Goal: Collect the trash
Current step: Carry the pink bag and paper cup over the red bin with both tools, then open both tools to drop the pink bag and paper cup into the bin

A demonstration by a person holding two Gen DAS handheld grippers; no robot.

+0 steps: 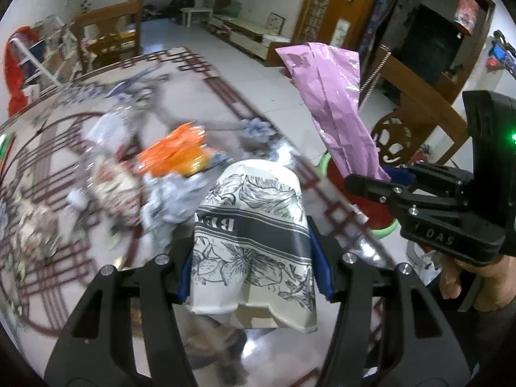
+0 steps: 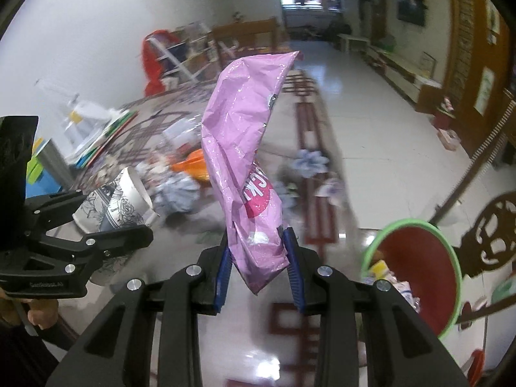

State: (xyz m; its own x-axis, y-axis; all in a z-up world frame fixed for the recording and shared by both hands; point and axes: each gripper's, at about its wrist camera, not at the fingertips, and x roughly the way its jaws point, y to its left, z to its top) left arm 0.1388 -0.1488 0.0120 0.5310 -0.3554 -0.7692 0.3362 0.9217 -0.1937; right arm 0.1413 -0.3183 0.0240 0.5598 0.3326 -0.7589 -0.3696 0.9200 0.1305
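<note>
My left gripper (image 1: 254, 271) is shut on a white paper cup with black flower print (image 1: 254, 238), held above the glossy table (image 1: 58, 148). The cup also shows in the right wrist view (image 2: 119, 206), with the left gripper (image 2: 106, 225) around it. My right gripper (image 2: 259, 269) is shut on a crumpled pink plastic wrapper (image 2: 245, 148) that stands up from its blue pads. In the left wrist view the right gripper (image 1: 383, 180) holds the pink wrapper (image 1: 332, 103) off the table's right edge. A red bin with a green rim (image 2: 419, 271) stands on the floor at the right, with trash inside.
More litter lies on the table: an orange wrapper (image 1: 177, 151), crumpled grey paper (image 1: 171, 200), a printed wrapper (image 1: 116, 187). Books and a metal can (image 2: 54, 158) stand at the table's left. A carved wooden chair (image 2: 493, 242) stands by the bin.
</note>
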